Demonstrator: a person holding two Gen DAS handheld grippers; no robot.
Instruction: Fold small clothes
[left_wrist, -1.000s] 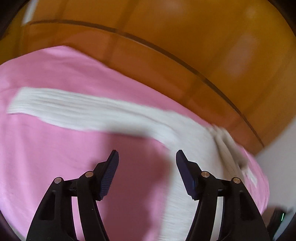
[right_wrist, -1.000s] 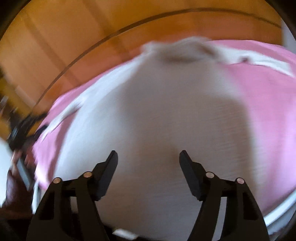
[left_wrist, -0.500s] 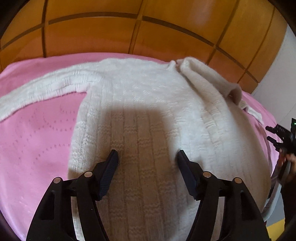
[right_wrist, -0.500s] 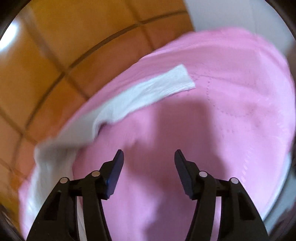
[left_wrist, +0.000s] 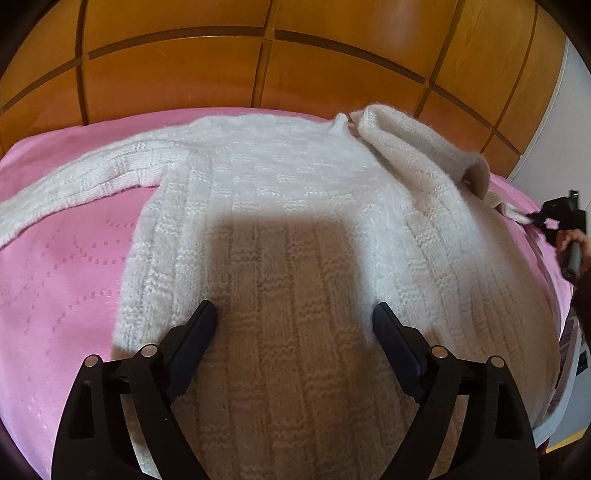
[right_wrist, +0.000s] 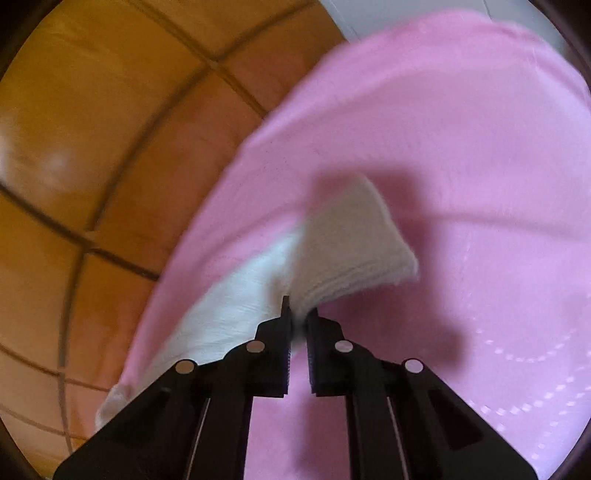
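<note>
We see a white knitted jumper (left_wrist: 295, 206) spread flat on the pink bedspread (left_wrist: 62, 288). Our right claw (right_wrist: 297, 314) has just closed, pinching the jumper's sleeve cuff (right_wrist: 354, 251); our left claw (left_wrist: 293, 319), just opened, hovers empty above the jumper. Next, probably, folding that sleeve across.

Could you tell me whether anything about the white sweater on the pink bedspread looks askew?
Yes: the sweater lies flat, but one sleeve is flopped back across its shoulder, while the other stretches straight out over the bedspread.
</note>
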